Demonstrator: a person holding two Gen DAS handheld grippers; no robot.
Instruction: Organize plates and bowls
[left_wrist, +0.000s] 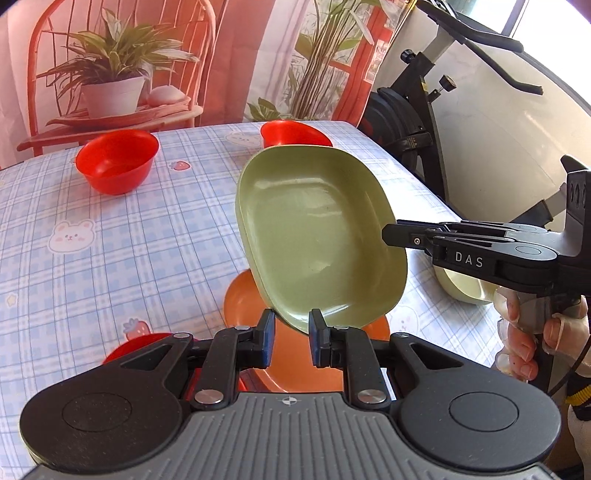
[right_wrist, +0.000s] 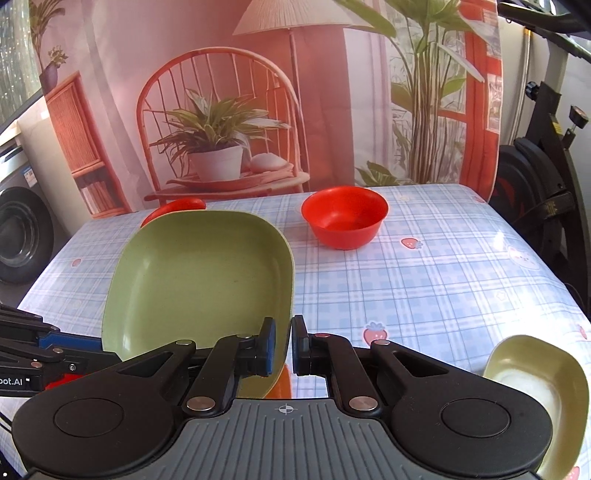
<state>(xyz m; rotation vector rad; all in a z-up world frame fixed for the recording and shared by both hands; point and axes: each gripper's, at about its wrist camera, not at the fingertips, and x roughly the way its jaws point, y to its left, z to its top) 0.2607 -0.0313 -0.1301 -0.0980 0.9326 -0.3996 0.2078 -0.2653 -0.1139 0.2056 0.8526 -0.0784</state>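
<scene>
Overhead of nothing but a plaid tablecloth (left_wrist: 110, 229) printed with bears and strawberries, a green rectangular plate (left_wrist: 317, 236) hangs tilted in the air, lifted clear of the table. Behind the table stands a printed backdrop (right_wrist: 295, 92) of a red chair, potted plants and a lamp, with a black exercise bike (left_wrist: 424, 122) at the far right edge.

Beneath the raised plate lies an orange plate (left_wrist: 243, 299) flat on the cloth, partly hidden by the green one. A pale green dish (right_wrist: 539, 391) sits on the table near the right-hand corner. Two red bowls stand toward the far side: one red bowl (right_wrist: 345, 219) upright and well apart from the plate, a second red bowl (left_wrist: 295, 134) just behind the plate's far rim. A further red bowl edge (left_wrist: 140, 343) peeks out beside the left gripper's arms.

The right gripper (right_wrist: 283, 349), held in a gloved hand (left_wrist: 524, 332), pinches the plate's side rim with its fingers closed on it. The left gripper (left_wrist: 291, 332) has its jaws slightly parted around the plate's near corner; whether its pads press the rim cannot be told.
</scene>
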